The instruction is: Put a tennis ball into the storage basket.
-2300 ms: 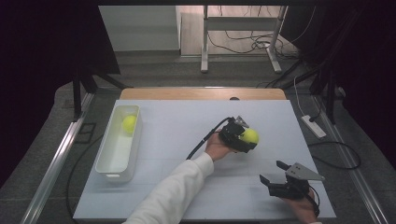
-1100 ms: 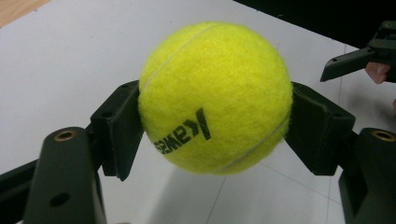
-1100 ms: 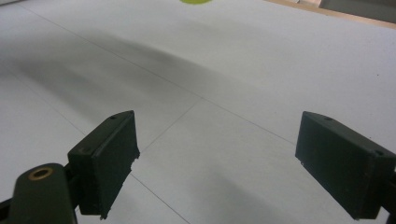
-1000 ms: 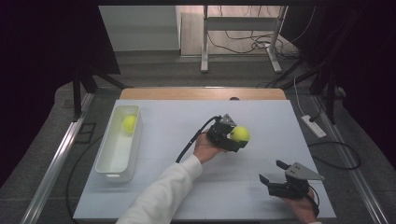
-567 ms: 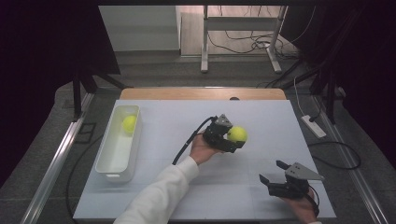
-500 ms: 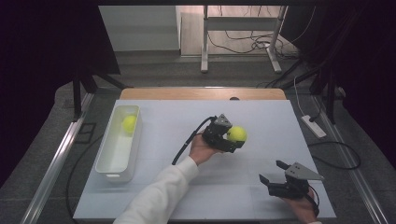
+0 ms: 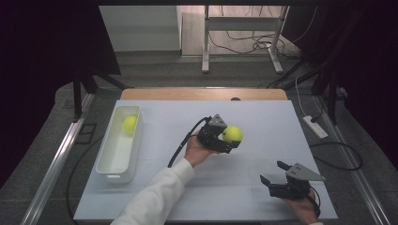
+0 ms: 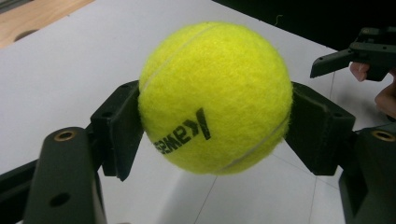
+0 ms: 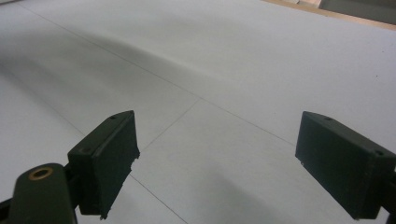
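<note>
High view: your left tool (image 7: pixel 230 139) clamps the tennis ball (image 7: pixel 233 134) mid-table (image 7: pixel 263 117), open surface all round; your right tool (image 7: pixel 275 173), jaws apart, sits near the front edge.

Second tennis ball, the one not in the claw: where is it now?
In the high view it lies in the white bin at the table's left, near the bin's far end: second tennis ball, well apart from the left claw.

Right claw (image 9: pixel 219 168) is holding its two black jaws wide apart with nothing between them, hovering low over the pale grey surface (image 9: pixel 224 70), where thin seam lines are crossing; a wooden edge (image 9: pixel 327 13) is showing at top right.
</note>
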{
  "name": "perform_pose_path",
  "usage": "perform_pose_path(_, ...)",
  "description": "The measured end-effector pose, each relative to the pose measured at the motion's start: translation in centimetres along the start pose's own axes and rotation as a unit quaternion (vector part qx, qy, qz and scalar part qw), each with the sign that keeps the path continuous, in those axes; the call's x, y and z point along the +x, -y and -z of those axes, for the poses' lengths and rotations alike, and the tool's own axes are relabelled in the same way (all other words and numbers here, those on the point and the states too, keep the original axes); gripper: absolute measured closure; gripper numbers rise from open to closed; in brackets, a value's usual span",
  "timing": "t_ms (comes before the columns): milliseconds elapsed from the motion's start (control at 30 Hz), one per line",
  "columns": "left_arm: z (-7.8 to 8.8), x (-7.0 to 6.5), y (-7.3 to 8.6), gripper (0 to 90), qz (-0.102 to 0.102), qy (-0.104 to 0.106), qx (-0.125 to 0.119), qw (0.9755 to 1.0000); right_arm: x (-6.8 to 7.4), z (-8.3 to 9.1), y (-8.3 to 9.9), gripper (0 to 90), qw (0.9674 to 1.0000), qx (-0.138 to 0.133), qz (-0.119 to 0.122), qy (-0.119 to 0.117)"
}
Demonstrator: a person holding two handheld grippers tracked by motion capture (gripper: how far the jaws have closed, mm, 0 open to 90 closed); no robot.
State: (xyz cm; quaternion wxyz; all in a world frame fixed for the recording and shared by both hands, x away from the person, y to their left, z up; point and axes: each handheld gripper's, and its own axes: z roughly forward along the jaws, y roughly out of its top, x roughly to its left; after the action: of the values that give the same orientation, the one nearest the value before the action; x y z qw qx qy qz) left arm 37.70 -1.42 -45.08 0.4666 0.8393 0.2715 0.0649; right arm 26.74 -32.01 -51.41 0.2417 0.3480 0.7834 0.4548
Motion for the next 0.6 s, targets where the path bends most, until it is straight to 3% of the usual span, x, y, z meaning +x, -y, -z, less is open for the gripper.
perform_pose_path(600,2.2,0.1,0.4,26.8,-0.001,-0.005,-0.023,0.9997,0.1,-0.1,-0.1,12.7,1.0000,-0.001,0.001,-0.001)
